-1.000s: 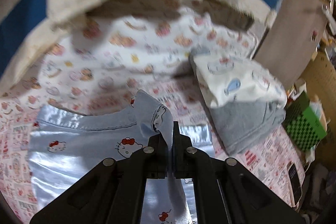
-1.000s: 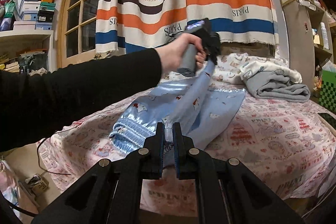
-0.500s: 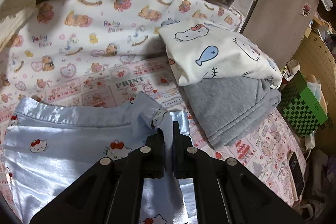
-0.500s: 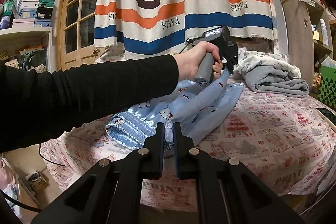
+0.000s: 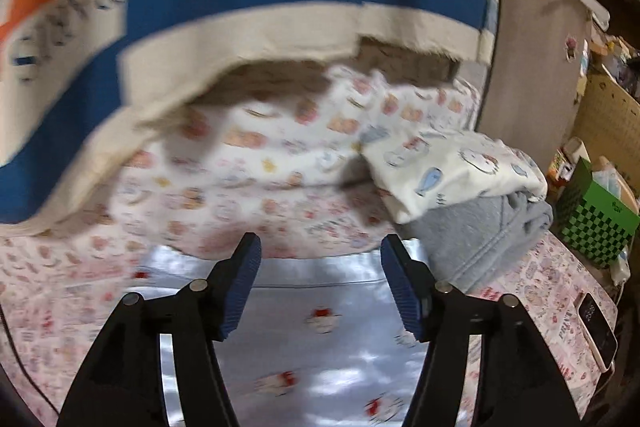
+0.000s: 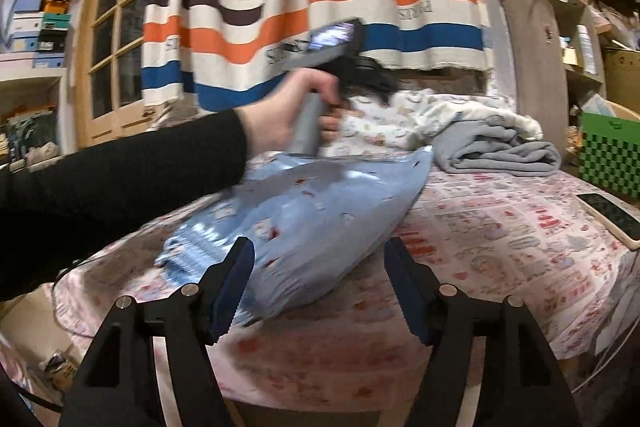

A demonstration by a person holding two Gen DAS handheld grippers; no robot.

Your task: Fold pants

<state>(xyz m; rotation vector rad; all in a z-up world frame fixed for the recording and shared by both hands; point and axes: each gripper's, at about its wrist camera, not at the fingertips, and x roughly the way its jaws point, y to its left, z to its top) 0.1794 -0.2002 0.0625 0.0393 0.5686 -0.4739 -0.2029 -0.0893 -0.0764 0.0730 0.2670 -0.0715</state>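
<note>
pants [image 6: 304,223] | shiny light-blue satin, cartoon print | folded, lying flat on bed

The pants [image 5: 320,339] are lying on the bed [image 5: 60,307] just beyond the left claw [image 5: 320,287], folded clothes [image 5: 472,203] sitting right of it, a curtain [image 5: 240,7] hanging behind, a phone [image 5: 596,327] lying far right

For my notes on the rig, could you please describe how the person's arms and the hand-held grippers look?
Each hand-held gripper, left and right, has black angular fingers with silver rivets and ribbed dark blue pads. The left one's body is black with a grey handle and a small lit screen. The arm wears a long black sleeve.
</note>
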